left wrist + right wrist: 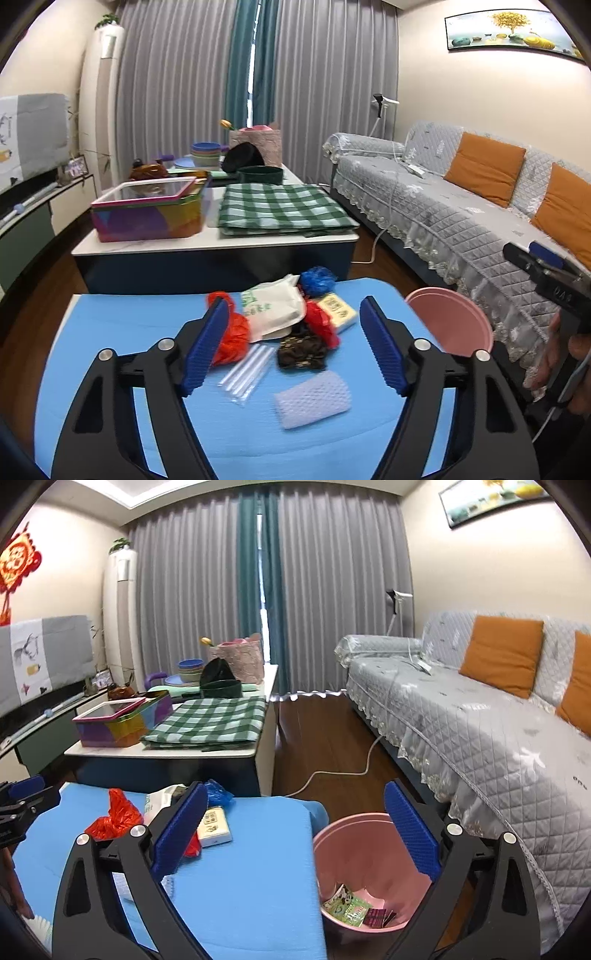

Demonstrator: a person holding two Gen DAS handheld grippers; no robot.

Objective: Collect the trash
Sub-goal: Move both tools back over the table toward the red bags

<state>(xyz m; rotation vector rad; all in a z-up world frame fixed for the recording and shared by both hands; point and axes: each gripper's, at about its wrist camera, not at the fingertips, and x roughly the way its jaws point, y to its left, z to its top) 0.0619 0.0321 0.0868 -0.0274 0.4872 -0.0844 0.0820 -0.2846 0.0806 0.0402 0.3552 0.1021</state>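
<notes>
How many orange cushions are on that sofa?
2 in view. One orange cushion leans against the sofa backrest; the second cushion sits beside it, nearer the camera and partly cut off by the picture's edge. More may lie beyond the frame.

Matt blue cloth is covering the surface (110, 325); crinkly red plastic bag (232, 336), smooth pink plastic bin (332, 849) looking glossy-ish.

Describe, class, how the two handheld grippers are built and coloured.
Both match. The left gripper and right gripper have glossy black plastic arms with triangular cut-outs and silver round bolts. Their fingers carry blue ribbed pads. A thin pale cable runs beside the right gripper's black handle.
</notes>
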